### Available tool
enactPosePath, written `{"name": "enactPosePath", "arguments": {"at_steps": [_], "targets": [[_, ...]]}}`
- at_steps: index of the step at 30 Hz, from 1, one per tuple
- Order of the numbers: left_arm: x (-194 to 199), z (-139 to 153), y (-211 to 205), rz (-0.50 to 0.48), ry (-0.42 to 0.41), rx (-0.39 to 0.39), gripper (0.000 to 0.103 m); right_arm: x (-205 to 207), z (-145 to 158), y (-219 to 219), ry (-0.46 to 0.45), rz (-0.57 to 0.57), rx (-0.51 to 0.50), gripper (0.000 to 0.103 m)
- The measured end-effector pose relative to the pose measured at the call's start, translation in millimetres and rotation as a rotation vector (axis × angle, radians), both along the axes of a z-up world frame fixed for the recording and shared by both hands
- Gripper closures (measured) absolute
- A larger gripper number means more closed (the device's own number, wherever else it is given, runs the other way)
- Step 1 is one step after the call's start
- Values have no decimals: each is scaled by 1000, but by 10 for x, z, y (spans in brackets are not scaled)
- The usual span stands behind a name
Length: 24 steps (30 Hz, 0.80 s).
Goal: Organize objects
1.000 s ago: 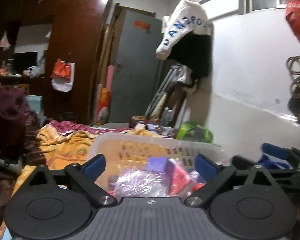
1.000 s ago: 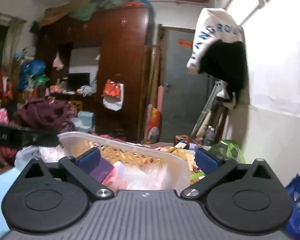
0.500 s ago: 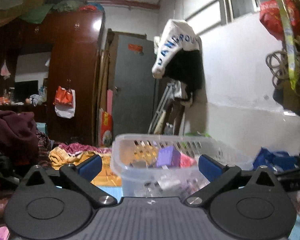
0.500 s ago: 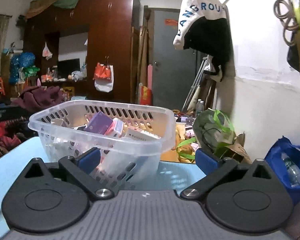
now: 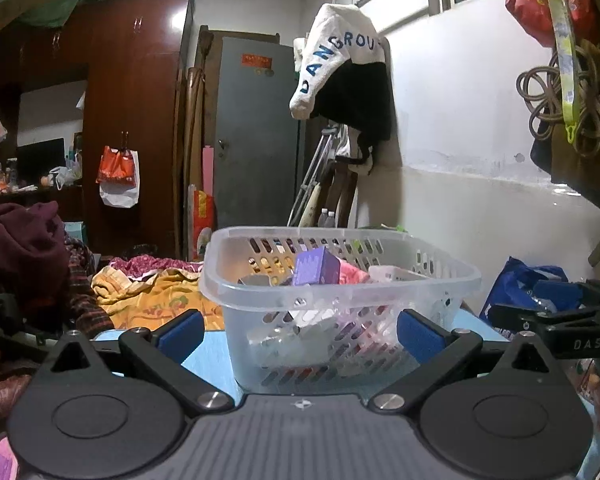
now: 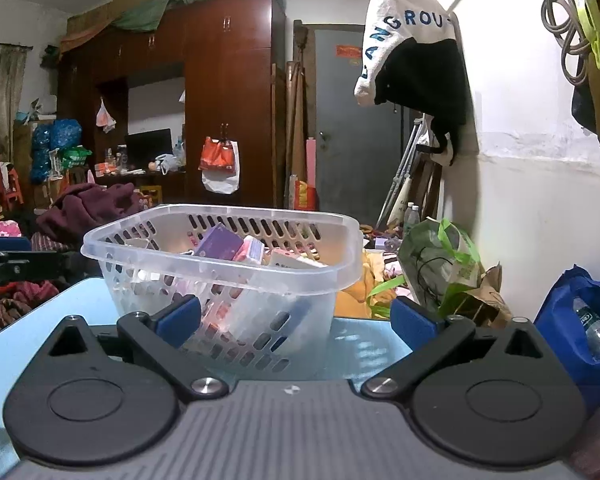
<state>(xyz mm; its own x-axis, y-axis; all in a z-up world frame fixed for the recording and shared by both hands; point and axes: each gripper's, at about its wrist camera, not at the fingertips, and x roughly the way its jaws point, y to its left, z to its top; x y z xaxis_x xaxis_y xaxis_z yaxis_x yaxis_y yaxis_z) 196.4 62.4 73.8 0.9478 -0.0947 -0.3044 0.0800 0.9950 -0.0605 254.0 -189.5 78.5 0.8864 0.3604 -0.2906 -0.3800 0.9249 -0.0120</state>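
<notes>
Clear plastic basket (image 5: pixel 340 280) standing upright on the light-blue tabletop (image 6: pixel 80 300), filled with small packages, a purple box (image 5: pixel 315 266) uppermost; left gripper (image 5: pixel 298 330) low at the near edge of the table, jaws spread wide and holding nothing, the basket just beyond and between its blue fingertips (image 5: pixel 178 330); right gripper (image 6: pixel 296 318) likewise wide apart and empty, the basket (image 6: pixel 224 256) ahead and left of centre; green bag (image 6: pixel 440 264) and blue bag (image 6: pixel 580 320) to the right, near the white wall (image 6: pixel 540 200); wooden wardrobe (image 6: pixel 228 92) at the far side.
</notes>
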Motion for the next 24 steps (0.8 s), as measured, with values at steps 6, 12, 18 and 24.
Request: {"name": "enactPosePath", "arguments": {"at_steps": [6,12,18,24], "targets": [[-2,-75,-27,-7,7,-6,0,-32,-2,5,-10,14,-3,0],[-10,-103,-52,-7,11,-12,0,-76,0,-17,-20,14,4,0],[-27,-108,-82,-3,14,-4,0,-111,36,-84,-39,27,57,0],[-49,-90,-105,7,5,-2,0,-114,45,-99,-37,31,57,0]]}}
